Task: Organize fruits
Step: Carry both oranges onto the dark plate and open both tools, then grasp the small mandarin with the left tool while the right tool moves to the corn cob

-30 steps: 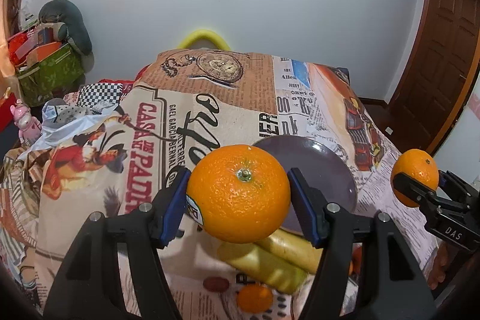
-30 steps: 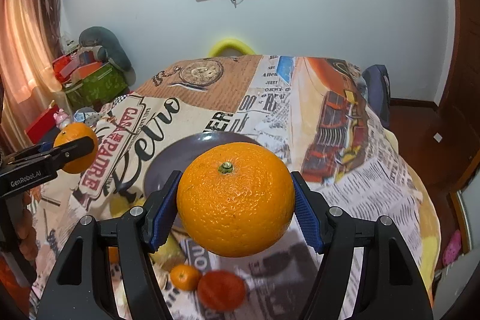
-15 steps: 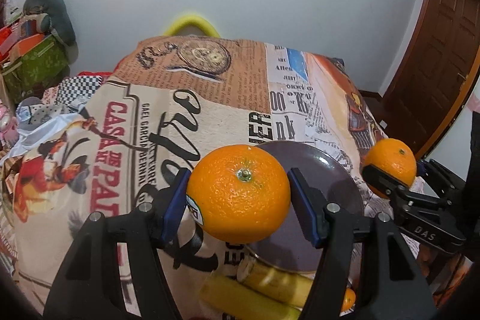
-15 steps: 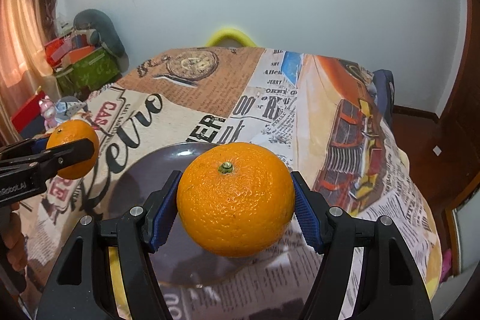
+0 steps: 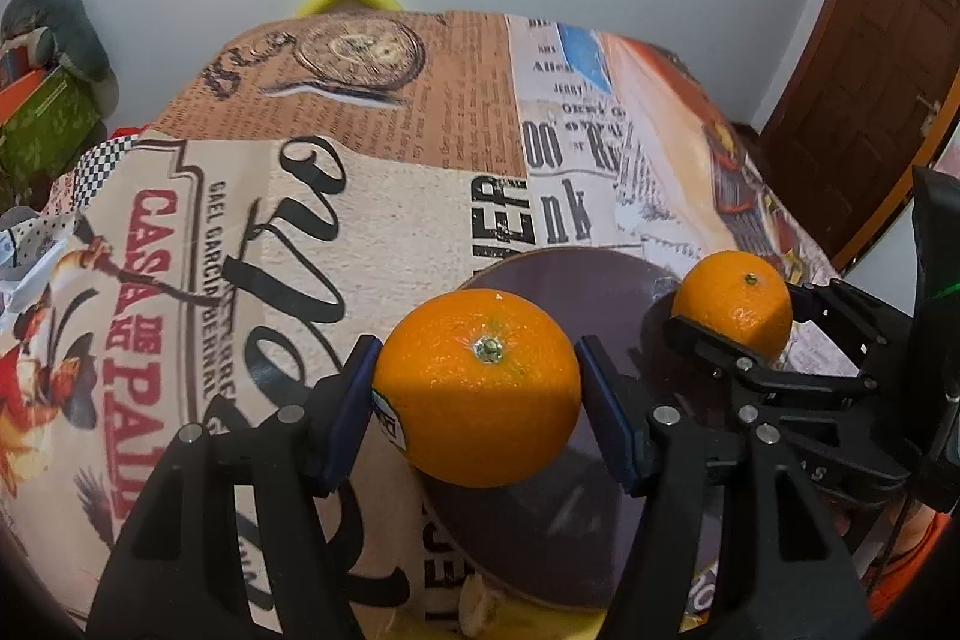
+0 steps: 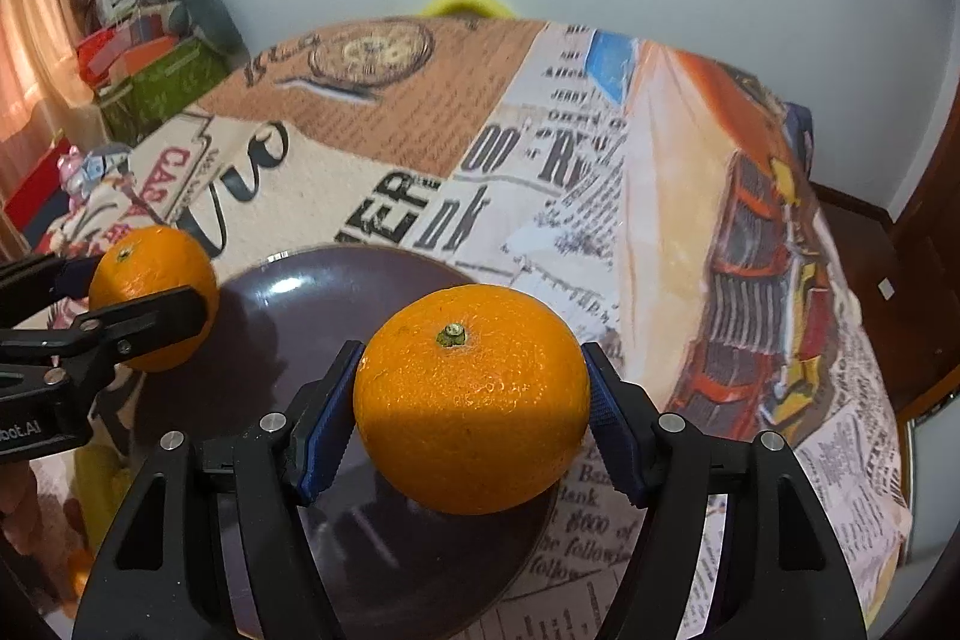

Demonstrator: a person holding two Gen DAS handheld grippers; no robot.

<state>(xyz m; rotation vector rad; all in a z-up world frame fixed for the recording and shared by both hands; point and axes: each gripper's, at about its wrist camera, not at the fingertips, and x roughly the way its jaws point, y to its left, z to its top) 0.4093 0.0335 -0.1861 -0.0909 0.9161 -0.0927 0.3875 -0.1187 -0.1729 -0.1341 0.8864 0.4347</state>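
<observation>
My left gripper (image 5: 477, 394) is shut on an orange (image 5: 480, 388) with a sticker, held over the left rim of a dark purple plate (image 5: 576, 280). My right gripper (image 6: 471, 400) is shut on a second orange (image 6: 471, 400), held over the right side of the same plate (image 6: 336, 292). Each gripper shows in the other's view: the right gripper with its orange (image 5: 735, 307) at the plate's right edge, the left gripper with its orange (image 6: 153, 295) at the plate's left edge.
The plate sits on a table under a newspaper-print cloth (image 5: 372, 112). Yellow bananas (image 5: 510, 619) lie by the plate's near rim, also seen in the right wrist view (image 6: 102, 478). Boxes and a plush toy (image 6: 174, 10) stand at the far left. A wooden door (image 5: 870, 40) is at the right.
Both grippers have moved forward and down with their oranges, from above the loose fruit to over the plate, and have come closer together.
</observation>
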